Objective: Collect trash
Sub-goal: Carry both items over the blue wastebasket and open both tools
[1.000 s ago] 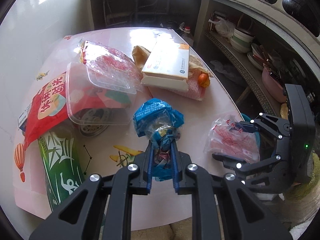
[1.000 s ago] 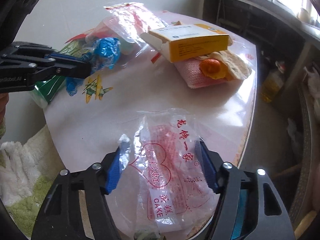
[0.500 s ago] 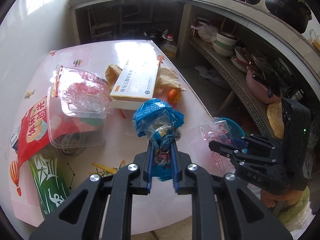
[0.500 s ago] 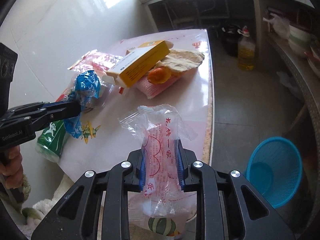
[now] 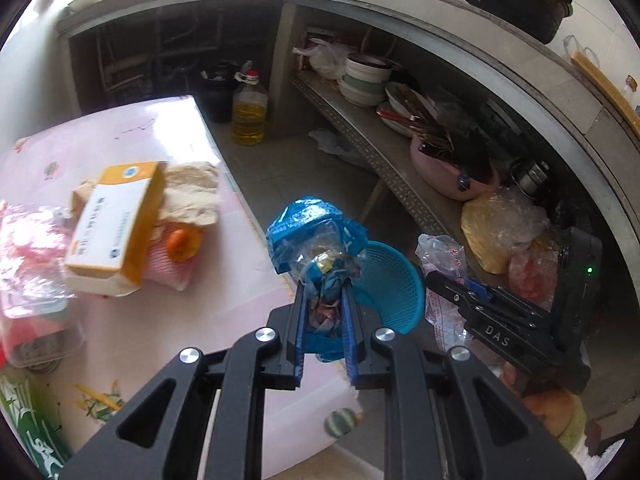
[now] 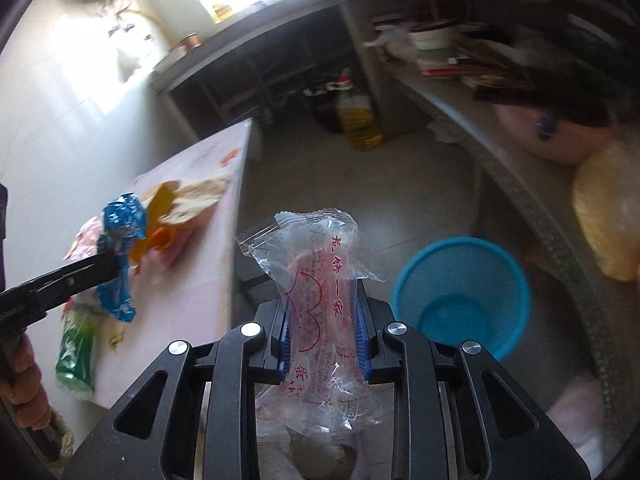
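Both grippers have swung off the table (image 5: 132,320) toward one blue basket (image 6: 460,292) on the floor. Left gripper (image 5: 323,312) clamps a blue wrapper (image 5: 316,236); right gripper (image 6: 322,332) (jaws just closed) pinches a clear bag (image 6: 316,264). Only the left view shows the box (image 5: 120,224) sharply.

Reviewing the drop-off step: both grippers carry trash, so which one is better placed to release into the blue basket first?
Probably the right. The right gripper, shut on the clear cake wrapper, has the blue basket open just beside its tips. The left gripper, holding the blue wrapper, sits at the table edge.
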